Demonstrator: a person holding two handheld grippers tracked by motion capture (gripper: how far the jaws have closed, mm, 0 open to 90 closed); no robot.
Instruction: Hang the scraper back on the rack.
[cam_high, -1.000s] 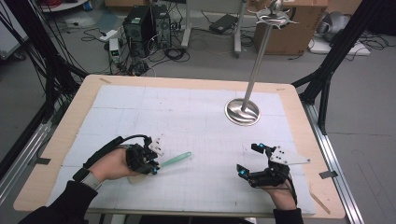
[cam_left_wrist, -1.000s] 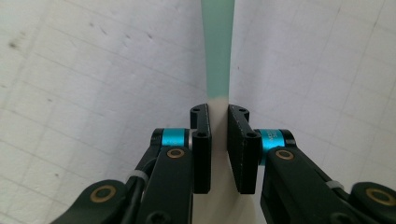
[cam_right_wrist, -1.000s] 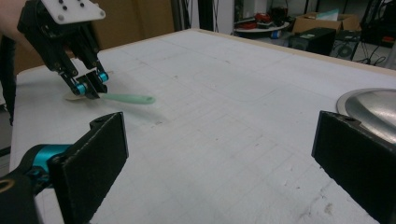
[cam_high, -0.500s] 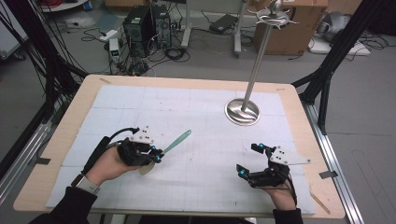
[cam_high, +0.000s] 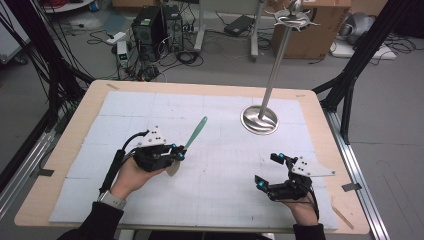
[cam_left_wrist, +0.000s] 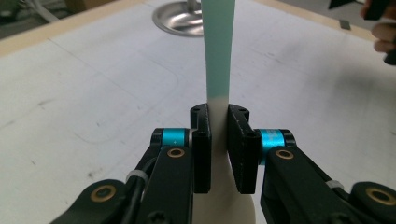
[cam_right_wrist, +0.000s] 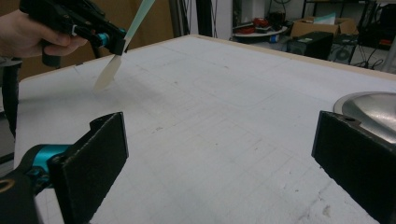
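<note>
At frame left, your left gripper (cam_high: 176, 152) is clenching the spatula (cam_high: 194, 134), handle tilting up-right; at lower right, your right gripper (cam_high: 268, 172) is resting released.

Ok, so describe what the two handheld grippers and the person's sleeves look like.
Both grippers, left and right, are black with cyan joints, brass-coloured bolts and flat black fingers. Each carries a grey three-cornered plate and a black cable. The sleeves are dark; a watch sits on the left wrist.
</note>
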